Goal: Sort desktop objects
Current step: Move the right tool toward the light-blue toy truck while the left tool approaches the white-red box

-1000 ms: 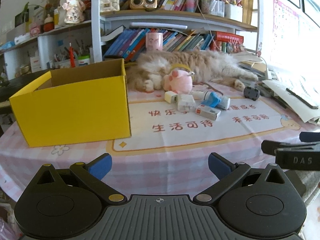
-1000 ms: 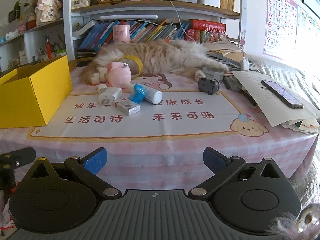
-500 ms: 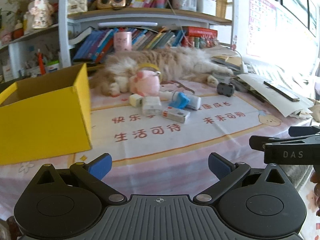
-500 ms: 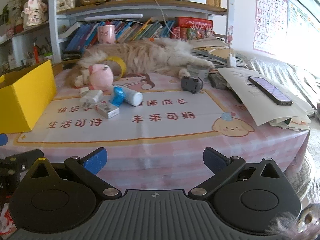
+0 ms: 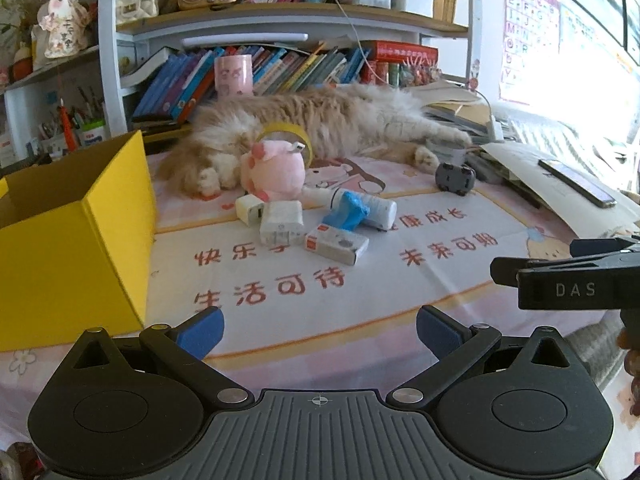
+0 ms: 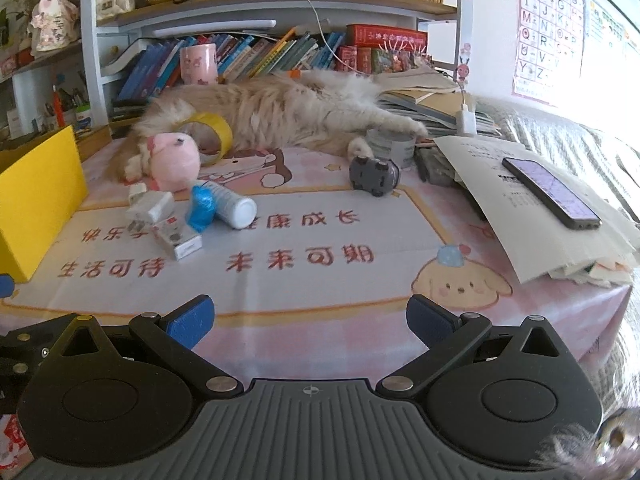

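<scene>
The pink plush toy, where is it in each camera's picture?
Left wrist view: the pink plush toy sits above centre, in front of the cat, right of the yellow box.
Right wrist view: the toy sits upper left, again against the cat's head end.
Shared landmark: the yellow tape roll, just behind the toy in both.
</scene>
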Tool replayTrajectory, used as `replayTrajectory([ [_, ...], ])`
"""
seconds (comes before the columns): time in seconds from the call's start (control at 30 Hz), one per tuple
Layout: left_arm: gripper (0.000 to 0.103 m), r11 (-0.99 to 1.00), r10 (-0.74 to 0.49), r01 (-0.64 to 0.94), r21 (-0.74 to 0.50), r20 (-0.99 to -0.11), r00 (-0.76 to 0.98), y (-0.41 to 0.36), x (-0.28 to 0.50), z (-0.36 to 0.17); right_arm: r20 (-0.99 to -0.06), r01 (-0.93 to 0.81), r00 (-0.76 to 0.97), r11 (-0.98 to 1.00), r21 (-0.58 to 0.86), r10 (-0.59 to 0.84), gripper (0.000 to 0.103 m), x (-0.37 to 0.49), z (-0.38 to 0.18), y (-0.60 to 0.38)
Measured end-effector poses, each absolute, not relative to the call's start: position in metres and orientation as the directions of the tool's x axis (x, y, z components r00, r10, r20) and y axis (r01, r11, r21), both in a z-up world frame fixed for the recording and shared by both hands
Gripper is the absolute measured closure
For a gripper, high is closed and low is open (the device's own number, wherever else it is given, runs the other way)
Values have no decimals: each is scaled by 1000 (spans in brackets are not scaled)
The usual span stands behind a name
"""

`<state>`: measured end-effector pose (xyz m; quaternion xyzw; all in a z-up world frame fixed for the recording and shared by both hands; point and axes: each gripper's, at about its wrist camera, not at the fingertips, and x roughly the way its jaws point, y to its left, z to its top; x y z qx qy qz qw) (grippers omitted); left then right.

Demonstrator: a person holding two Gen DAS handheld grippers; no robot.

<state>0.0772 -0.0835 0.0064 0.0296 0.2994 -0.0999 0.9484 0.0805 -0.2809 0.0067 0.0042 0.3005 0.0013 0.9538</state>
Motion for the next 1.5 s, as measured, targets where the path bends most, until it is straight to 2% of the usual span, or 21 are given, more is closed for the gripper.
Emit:
replayTrajectory([
  [0.87, 0, 998, 49, -61, 3, -637, 769, -159, 165, 3, -621, -176, 766, 983, 49, 168, 0, 212, 7, -372],
  [1.5, 1, 978, 160, -208, 4, -652, 741, -180, 194, -2, -635, -156, 756, 986, 63, 160, 3, 310, 3, -416],
])
